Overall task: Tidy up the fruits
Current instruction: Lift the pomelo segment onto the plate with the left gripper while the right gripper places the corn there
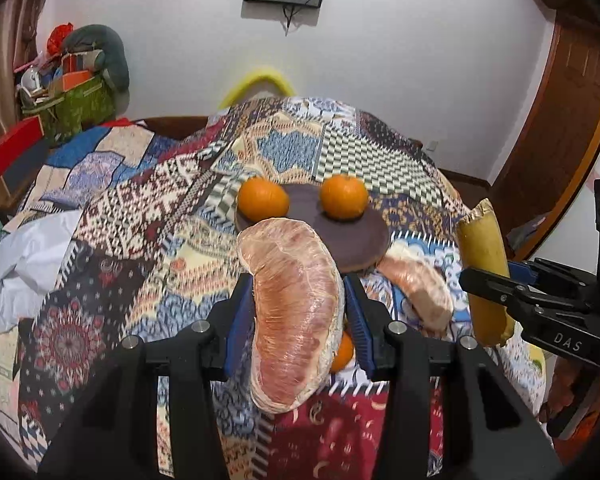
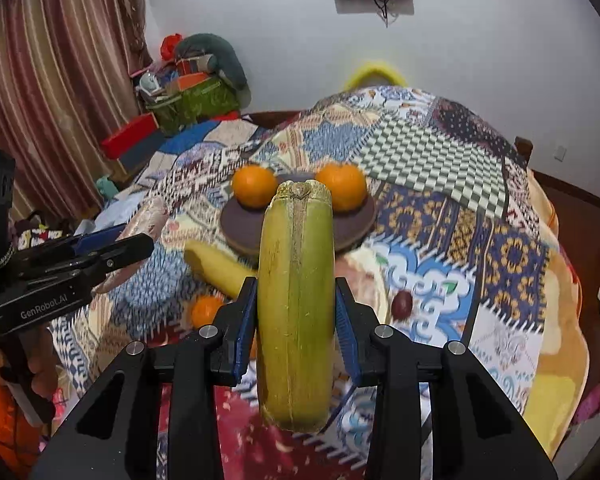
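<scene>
- Your left gripper [image 1: 298, 316] is clenched on a pink pomelo wedge [image 1: 296, 312] wrapped in clear film, the blue pads pressing both its flanks; the wedge hangs clear of the bedspread [image 1: 140, 208], just short of the brown plate [image 1: 340, 236].
- Your right gripper [image 2: 296, 324] is clamped on a short green-yellow piece of cane [image 2: 296, 300], held upright in its jaws, also clear of the cloth.
- Two oranges [image 1: 263, 197] [image 1: 344, 197] already sit at the far edge of the plate, so aim each piece for the bare near half, and set one down at a time to keep the grippers from meeting.
- Keep the squeeze on the wedge gentle; it looks soft and the film looks slippery.
- Lower until the fruit rests on the plate before you let go, because the plate sits on a soft bed and may tip.
- Both grippers point forward and downward toward the plate, side by side, the left one's fingers showing at the left edge of the right wrist view.
- Loose fruit waits on the bedspread: another wedge [image 1: 420, 288], a small orange [image 2: 206, 310], a banana [image 2: 216, 266] and a dark round fruit [image 2: 403, 304].
</scene>
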`<move>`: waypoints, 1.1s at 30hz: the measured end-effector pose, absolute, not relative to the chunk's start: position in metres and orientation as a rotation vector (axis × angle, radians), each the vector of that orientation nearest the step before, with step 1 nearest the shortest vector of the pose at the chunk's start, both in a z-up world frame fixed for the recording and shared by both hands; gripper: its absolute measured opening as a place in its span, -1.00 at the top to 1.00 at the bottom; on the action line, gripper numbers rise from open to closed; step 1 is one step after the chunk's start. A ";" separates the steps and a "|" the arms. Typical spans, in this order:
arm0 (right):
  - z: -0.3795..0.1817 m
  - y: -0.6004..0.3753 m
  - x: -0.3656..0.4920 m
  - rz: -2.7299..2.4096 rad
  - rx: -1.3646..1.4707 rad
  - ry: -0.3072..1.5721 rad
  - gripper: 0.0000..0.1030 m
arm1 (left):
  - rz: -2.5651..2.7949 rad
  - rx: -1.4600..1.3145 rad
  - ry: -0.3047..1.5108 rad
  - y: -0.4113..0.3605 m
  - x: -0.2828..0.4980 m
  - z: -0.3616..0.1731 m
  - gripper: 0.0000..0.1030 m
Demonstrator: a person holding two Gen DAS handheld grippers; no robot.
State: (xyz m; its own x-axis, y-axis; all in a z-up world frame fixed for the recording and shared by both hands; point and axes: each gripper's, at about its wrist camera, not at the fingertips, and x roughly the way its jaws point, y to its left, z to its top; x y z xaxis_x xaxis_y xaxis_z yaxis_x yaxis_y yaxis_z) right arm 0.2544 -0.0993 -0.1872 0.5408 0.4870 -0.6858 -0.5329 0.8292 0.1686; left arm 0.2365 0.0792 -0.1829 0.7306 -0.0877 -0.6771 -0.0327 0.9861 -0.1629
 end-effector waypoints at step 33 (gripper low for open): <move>-0.218 -0.027 0.368 0.671 -0.139 0.836 0.35 | -0.031 -0.238 0.714 0.110 0.361 -0.206 0.13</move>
State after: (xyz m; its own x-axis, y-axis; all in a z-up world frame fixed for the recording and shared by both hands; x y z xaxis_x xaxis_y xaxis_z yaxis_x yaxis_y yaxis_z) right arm 0.3678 -0.0273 -0.2184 0.4791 0.4955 -0.7245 -0.6007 0.7869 0.1410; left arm 0.3609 0.1102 -0.2056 0.7563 -0.1095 -0.6450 -0.0529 0.9724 -0.2271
